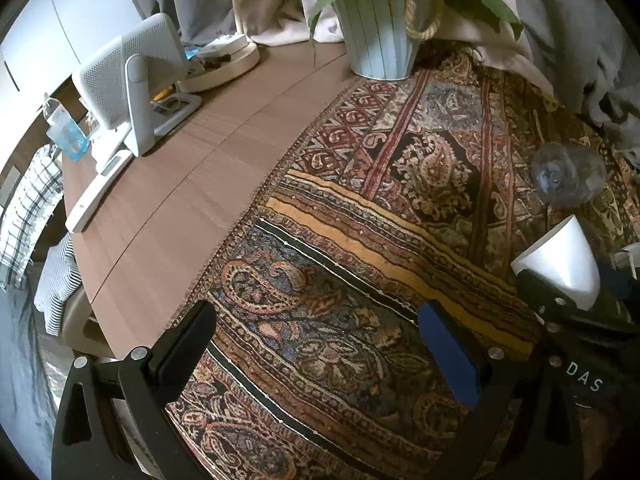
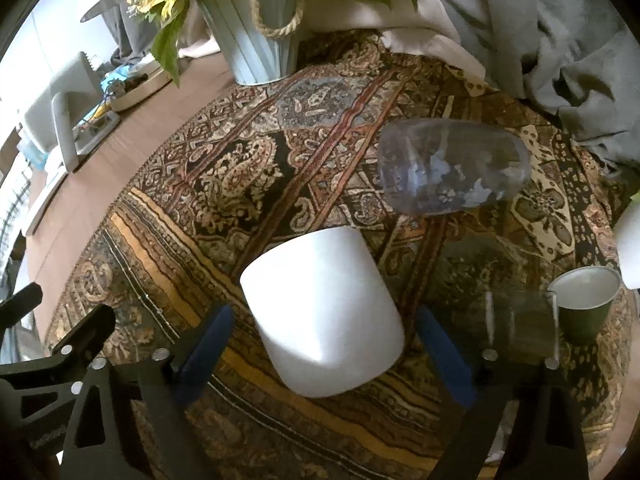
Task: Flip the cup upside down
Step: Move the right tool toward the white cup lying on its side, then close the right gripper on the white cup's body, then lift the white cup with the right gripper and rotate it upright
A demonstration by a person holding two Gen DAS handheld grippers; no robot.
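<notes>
Now the right claw (image 2: 320, 340) gapes wide around the white cup (image 2: 322, 312), untouching; left claw (image 1: 320, 344) wide, empty.

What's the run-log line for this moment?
left hand-held gripper: open, idle | right hand-held gripper: open around white plastic cup | cup: inverted on patterned cloth

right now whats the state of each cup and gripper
white cup: upside down on the cloth, between the right gripper's fingers, not clamped
clear plastic cup: lying on its side
green cup: upright, mouth up
right gripper: open
left gripper: open, holding nothing
</notes>
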